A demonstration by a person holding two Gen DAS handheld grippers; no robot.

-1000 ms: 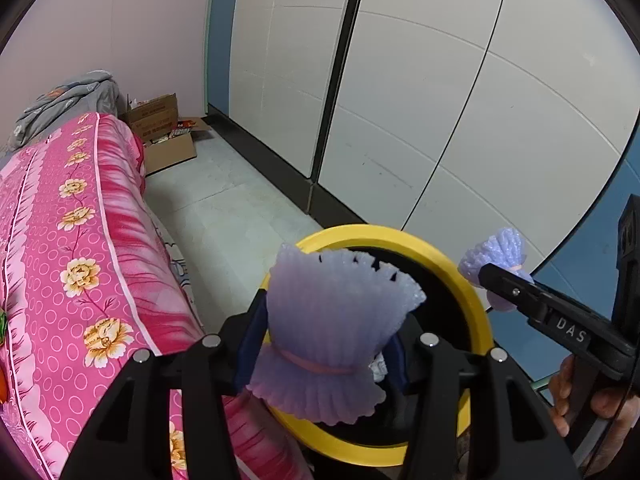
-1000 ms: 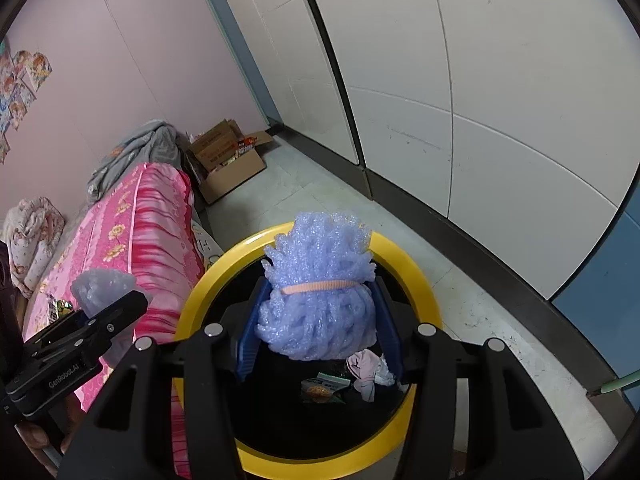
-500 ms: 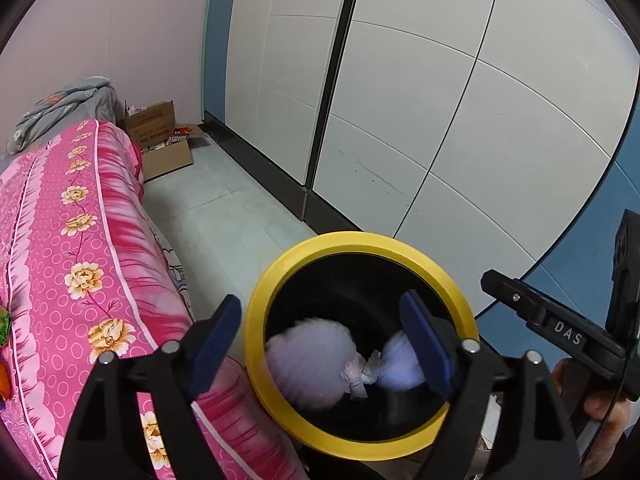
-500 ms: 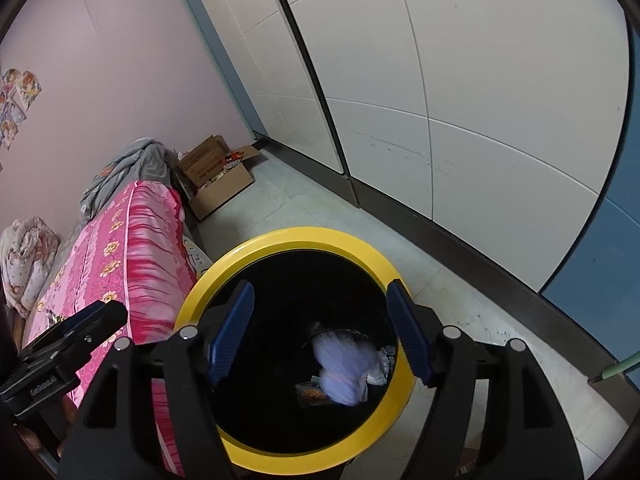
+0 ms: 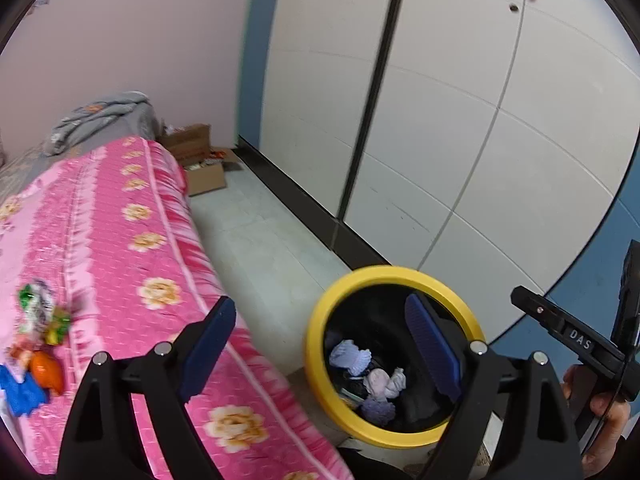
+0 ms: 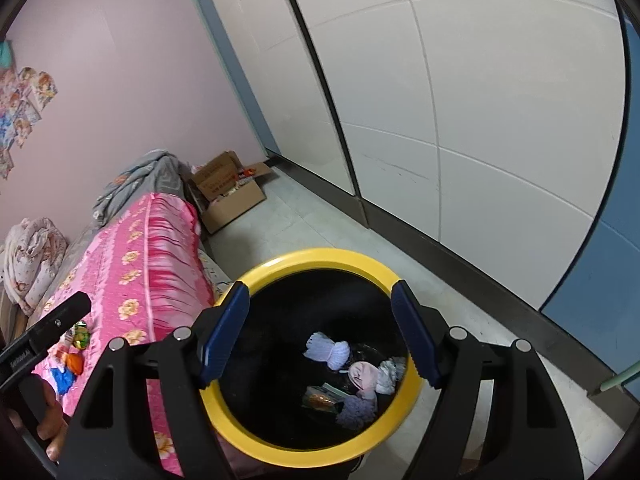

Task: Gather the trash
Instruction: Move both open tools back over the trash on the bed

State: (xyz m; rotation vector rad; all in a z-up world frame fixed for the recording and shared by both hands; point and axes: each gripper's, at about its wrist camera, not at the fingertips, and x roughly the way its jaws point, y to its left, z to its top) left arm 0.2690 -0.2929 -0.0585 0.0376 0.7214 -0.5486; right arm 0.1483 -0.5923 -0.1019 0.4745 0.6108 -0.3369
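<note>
Two empty hand-held grippers hang over a round black trash bin with a bright yellow plastic rim (image 6: 320, 258) that stands on the pale tiled floor (image 5: 256, 236) just beside a bed covered in a pink floral quilt (image 5: 120, 240). The left hand-held gripper (image 5: 320, 344) is spread wide, its blue-padded jaws holding nothing; the right hand-held gripper (image 6: 320, 332) is likewise wide open and empty, its jaws framing the bin's mouth. At the bottom of the bin lie pale lilac foam fruit-net sleeves (image 6: 328, 350), a crumpled pinkish-white tissue wad (image 6: 364, 376) and a small printed snack wrapper (image 6: 322, 398). More litter waits on the quilt: a green-and-white crinkled foil wrapper (image 5: 36, 304), a glossy orange plastic piece (image 5: 46, 372) and a blue crumpled plastic scrap (image 5: 20, 394), all close together near the bed's edge. These look feather-light, thin and springy, and the foil is likely slippery; a pinch across a bunched fold at each piece's middle, rather than a flat edge, should hold best. The soft quilt may give under the jaws, so fabric could be caught along with a wrapper.
</note>
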